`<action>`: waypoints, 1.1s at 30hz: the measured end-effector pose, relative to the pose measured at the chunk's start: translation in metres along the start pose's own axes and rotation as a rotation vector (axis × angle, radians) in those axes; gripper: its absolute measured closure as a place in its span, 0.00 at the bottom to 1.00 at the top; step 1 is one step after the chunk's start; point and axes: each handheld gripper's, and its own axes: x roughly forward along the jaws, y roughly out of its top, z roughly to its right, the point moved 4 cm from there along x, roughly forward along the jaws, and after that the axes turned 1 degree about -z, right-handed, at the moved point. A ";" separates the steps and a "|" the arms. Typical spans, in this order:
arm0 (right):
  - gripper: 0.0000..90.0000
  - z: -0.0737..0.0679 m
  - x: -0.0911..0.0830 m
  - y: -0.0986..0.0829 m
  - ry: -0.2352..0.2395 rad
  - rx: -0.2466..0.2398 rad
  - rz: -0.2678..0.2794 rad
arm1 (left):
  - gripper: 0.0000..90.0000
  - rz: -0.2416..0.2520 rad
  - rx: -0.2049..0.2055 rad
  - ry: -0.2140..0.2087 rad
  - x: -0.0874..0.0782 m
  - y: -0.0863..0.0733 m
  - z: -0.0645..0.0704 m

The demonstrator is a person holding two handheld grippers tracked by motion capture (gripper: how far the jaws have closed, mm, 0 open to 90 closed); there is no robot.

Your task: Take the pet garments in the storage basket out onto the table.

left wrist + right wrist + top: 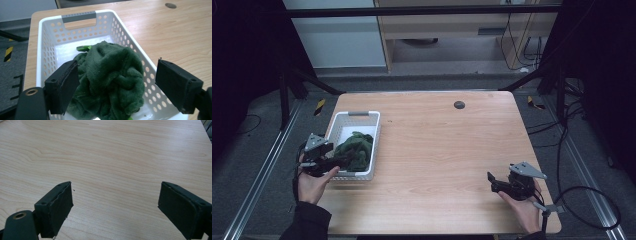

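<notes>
green cloth sits between the spread jaws of the left tool; closing shallow could snag only a fold, tipping the basket.

The basket sits on the table at its left edge. A towel lies bunched inside the basket, toward its near end. The left gripper hangs over the basket's near end, jaws either side of the towel. The right gripper is well right of the basket, over the table's near right corner.
</notes>
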 end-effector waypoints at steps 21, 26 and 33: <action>0.14 0.000 0.002 -0.001 0.024 0.004 -0.027 | 0.16 -0.121 0.031 -0.009 0.026 0.015 -0.003; 0.14 0.000 0.003 -0.002 0.026 -0.006 -0.026 | 0.15 -0.153 0.043 -0.014 0.032 0.015 -0.002; 0.14 0.000 0.003 -0.002 0.032 0.004 -0.035 | 0.15 -0.185 0.062 -0.010 0.039 0.019 -0.001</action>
